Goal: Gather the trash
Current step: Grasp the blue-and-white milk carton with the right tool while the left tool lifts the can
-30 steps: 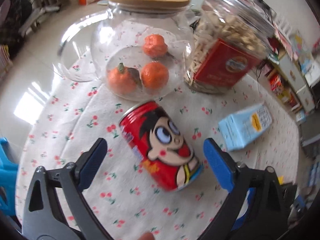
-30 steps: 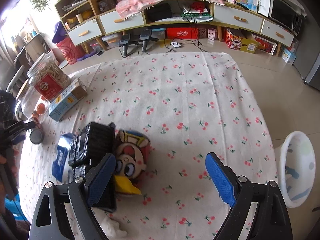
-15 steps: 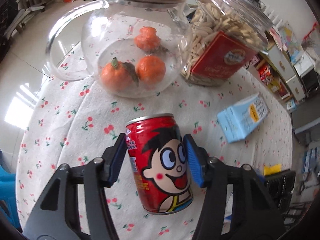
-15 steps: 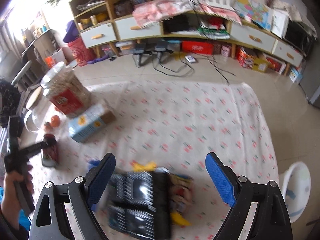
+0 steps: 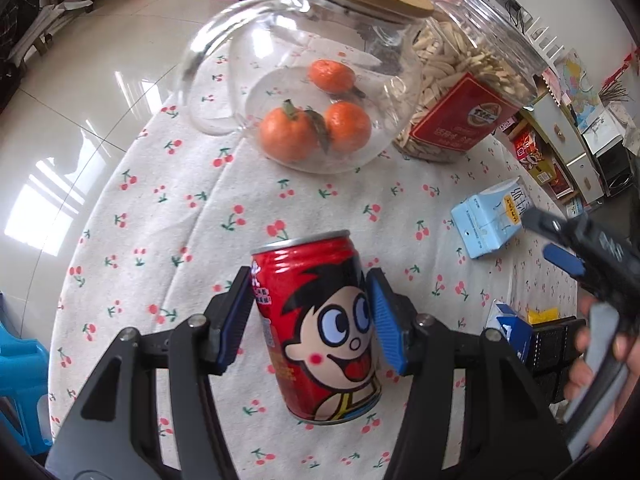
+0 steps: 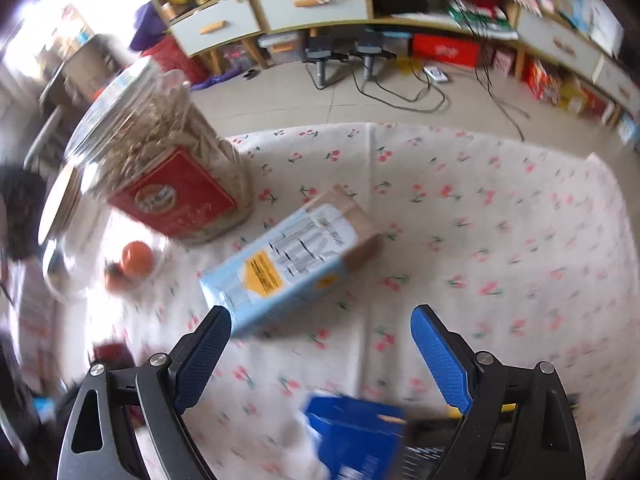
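My left gripper (image 5: 310, 316) is shut on a red cartoon-face drink can (image 5: 320, 332), held upright over the cherry-print tablecloth (image 5: 168, 216). My right gripper (image 6: 320, 352) is open and empty, hovering just short of a light blue carton (image 6: 288, 264) lying on its side; the carton also shows in the left wrist view (image 5: 494, 224). A dark blue box (image 6: 356, 436) lies below the right gripper, blurred. The right gripper also shows at the right edge of the left wrist view (image 5: 568, 256).
A glass jar with a wooden lid holding three oranges (image 5: 316, 120) and a jar of seeds with a red label (image 5: 460, 92) stand at the table's far end. A black device (image 5: 556, 344) lies at the right. A blue stool (image 5: 20, 376) stands left of the table.
My left gripper closed on the can and lifted it upright. My right gripper swung away from the black device and wrappers toward the light blue carton.
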Action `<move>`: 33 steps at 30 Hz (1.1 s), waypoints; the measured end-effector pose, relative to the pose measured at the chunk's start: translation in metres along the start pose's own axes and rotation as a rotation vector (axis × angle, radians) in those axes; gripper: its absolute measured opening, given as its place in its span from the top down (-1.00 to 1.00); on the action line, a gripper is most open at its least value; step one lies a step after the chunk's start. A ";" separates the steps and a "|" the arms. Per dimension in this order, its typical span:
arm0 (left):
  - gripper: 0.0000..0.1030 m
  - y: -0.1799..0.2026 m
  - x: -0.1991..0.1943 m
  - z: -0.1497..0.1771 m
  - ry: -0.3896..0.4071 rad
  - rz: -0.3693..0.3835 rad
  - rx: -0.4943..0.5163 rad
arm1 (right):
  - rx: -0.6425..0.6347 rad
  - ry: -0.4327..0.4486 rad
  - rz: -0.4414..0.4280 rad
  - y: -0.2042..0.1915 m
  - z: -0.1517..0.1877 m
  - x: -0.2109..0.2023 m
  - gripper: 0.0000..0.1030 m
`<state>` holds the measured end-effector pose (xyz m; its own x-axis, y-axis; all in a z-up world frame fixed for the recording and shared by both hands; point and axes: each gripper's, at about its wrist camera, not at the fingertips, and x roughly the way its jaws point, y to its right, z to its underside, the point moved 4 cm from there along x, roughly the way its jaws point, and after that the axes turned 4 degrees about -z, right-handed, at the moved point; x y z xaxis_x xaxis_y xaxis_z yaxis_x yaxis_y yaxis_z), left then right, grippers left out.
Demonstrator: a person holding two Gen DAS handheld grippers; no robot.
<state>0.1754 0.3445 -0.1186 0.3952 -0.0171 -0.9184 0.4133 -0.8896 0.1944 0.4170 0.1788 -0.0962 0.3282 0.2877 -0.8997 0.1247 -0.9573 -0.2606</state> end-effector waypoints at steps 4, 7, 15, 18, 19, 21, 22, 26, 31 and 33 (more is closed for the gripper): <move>-0.13 -0.007 -0.004 0.001 0.000 0.001 -0.002 | 0.085 0.007 -0.019 -0.005 -0.008 0.020 -0.80; -0.13 -0.011 -0.006 0.002 -0.001 0.000 -0.004 | 0.117 0.000 -0.004 -0.005 -0.012 0.032 -0.80; -0.12 0.014 -0.009 0.003 0.025 -0.006 0.016 | 0.203 -0.029 -0.086 0.004 -0.010 0.038 -0.64; -0.12 0.020 -0.012 0.008 0.032 -0.001 0.031 | 0.217 -0.049 -0.135 0.005 -0.007 0.033 -0.26; -0.12 0.022 -0.013 0.011 0.033 -0.002 0.037 | 0.203 -0.054 -0.123 0.005 -0.006 0.030 -0.14; -0.12 0.027 -0.012 0.015 0.027 -0.001 0.045 | 0.150 -0.066 -0.080 0.001 -0.005 0.023 -0.04; -0.12 0.028 -0.011 0.015 0.021 0.000 0.046 | 0.120 -0.075 -0.049 -0.001 -0.004 0.020 -0.01; -0.12 0.032 -0.004 0.021 -0.002 -0.007 0.047 | 0.078 -0.114 -0.029 -0.007 0.000 0.022 -0.02; -0.12 0.031 0.006 0.025 -0.051 -0.004 0.040 | 0.076 -0.103 -0.026 -0.009 0.003 0.029 -0.08; -0.12 0.029 0.008 0.026 -0.059 -0.003 0.032 | 0.076 -0.103 -0.028 -0.009 0.005 0.033 -0.11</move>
<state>0.1692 0.3066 -0.1287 0.3444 -0.0410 -0.9379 0.3872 -0.9039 0.1817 0.4217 0.1971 -0.1258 0.2272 0.3143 -0.9217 0.0601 -0.9492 -0.3088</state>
